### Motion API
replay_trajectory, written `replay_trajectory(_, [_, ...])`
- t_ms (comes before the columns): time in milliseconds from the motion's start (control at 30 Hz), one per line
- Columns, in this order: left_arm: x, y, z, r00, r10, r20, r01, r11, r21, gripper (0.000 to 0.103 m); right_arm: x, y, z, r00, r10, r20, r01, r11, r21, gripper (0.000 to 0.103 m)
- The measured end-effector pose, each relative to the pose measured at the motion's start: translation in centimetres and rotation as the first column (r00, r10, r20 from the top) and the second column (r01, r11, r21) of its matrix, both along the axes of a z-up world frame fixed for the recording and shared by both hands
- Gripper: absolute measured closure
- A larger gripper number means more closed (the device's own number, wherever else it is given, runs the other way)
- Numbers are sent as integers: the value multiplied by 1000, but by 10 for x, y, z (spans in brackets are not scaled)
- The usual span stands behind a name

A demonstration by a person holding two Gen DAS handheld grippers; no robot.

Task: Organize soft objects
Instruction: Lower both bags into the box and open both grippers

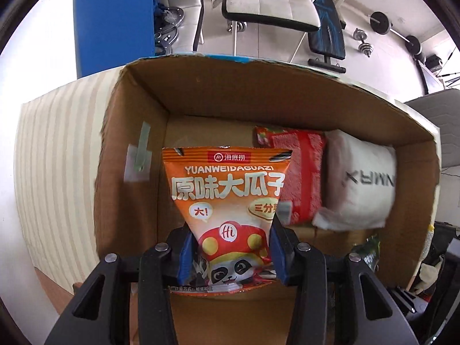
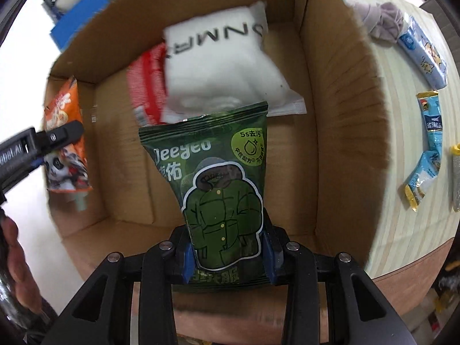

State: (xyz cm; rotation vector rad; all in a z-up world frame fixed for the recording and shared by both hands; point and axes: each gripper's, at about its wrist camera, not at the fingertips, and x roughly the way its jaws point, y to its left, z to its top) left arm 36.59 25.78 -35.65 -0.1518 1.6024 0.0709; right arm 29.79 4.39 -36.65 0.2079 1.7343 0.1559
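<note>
My left gripper (image 1: 230, 256) is shut on an orange sunflower-seed packet (image 1: 227, 201) and holds it over the open cardboard box (image 1: 138, 109). My right gripper (image 2: 227, 256) is shut on a green wipes packet (image 2: 218, 178) above the same box (image 2: 339, 115). Inside the box lie a red towel pack (image 1: 299, 178) and a white packaged cloth (image 1: 362, 189); both also show in the right wrist view, the red pack (image 2: 143, 86) and the white one (image 2: 218, 66). The left gripper (image 2: 43, 141) with the orange packet (image 2: 66, 132) shows at the left of the right wrist view.
The box stands on a striped tablecloth (image 1: 57, 158). To its right on the cloth lie a grey cloth (image 2: 385, 20), a light blue tissue pack (image 2: 425, 54) and blue sachets (image 2: 428, 155). A blue panel (image 1: 115, 23), chair and gym weights stand beyond the table.
</note>
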Motion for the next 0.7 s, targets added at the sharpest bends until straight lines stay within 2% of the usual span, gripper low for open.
replay_trajectory(267, [29,5,-19,998,-18,-54,18,1000,4,56,7,14,-18,1000,1,-19,-2,999,-41,63])
replay_trajectory(333, [32,8,-19,998,0,-66,0,1000,-10,53,6,20,-18,1000,12,-20,-13,998,-55,63])
replay_trajectory(400, [33,12,-12,998,6,-55,-8,1000,-20,45,4,26,-14,1000,24,-12,-25,998,-61,61])
replay_trajectory(433, [33,12,-7,999,4,-40,-5,1000,-14,44,8,29,-16,1000,25,-6,-25,998,-58,55])
replay_trajectory(467, [32,13,-2,1000,-1,-23,1,1000,-6,41,14,34,-13,1000,25,5,-24,998,-53,43])
replay_trajectory(533, [26,13,10,1000,-22,8,22,1000,14,26,15,39,-3,999,30,34,-28,999,-41,28])
replay_trajectory(567, [23,14,14,999,-25,22,25,999,20,13,15,42,3,999,32,42,-31,999,-33,26])
replay_trajectory(600, [17,14,23,999,-30,44,28,999,28,11,14,45,10,998,37,53,-36,999,-35,23])
replay_trajectory(667, [3,15,40,996,-32,84,29,999,39,11,12,49,25,995,54,83,-51,998,-42,10])
replay_trajectory(700, [-3,16,45,994,-32,100,28,999,41,8,10,50,32,993,63,100,-58,997,-50,8])
